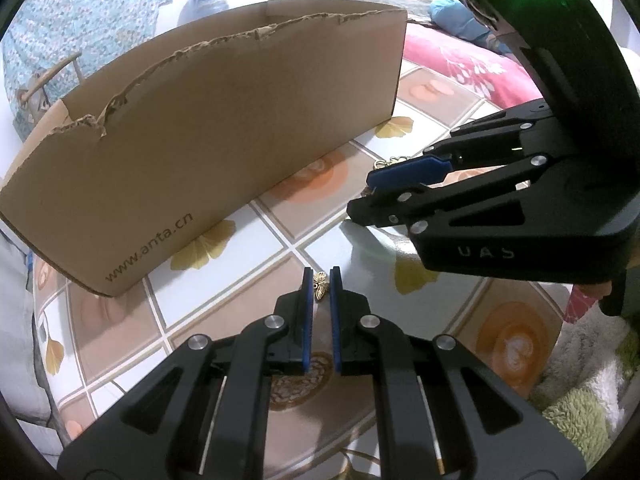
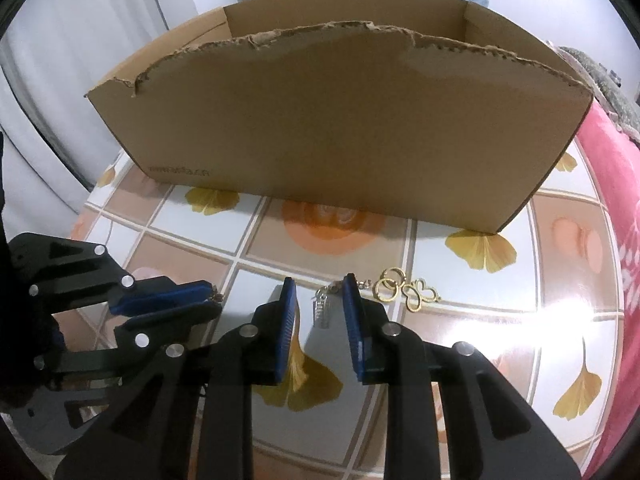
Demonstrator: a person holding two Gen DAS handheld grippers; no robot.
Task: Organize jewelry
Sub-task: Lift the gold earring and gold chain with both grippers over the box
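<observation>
Between the blue pads of my left gripper (image 1: pixel 321 285), in the left wrist view, I see a small gold butterfly charm (image 1: pixel 321 286). The jaws are almost together and the charm sits at the very tips, so I judge it is pinched there, just above the tiled tablecloth (image 1: pixel 280 216). Such a piece is surely very light and thin, stiff metal, and smooth; with so little of it between the pads it could slip or rotate if I move fast. The torn cardboard box (image 1: pixel 224 128) stands behind, near enough, and I suppose the jewelry must go into it. On the right side of this view my right gripper (image 1: pixel 370 196) points down to the cloth, with a bit of gold chain showing at its tip.

From the right wrist view, the right gripper (image 2: pixel 320 296) has its jaws narrowly apart, and a small silver pendant (image 2: pixel 322 311) lies between them; the pads do not seem to press on it. Just beside, touching the right finger, a chain leads to two gold rings (image 2: pixel 389 283) and a gold open butterfly (image 2: pixel 421 295) flat on the cloth. These pieces are linked, so they will dangle and swing when lifted. I would take the silver pendant across its flat body, not by the loose chain.
</observation>
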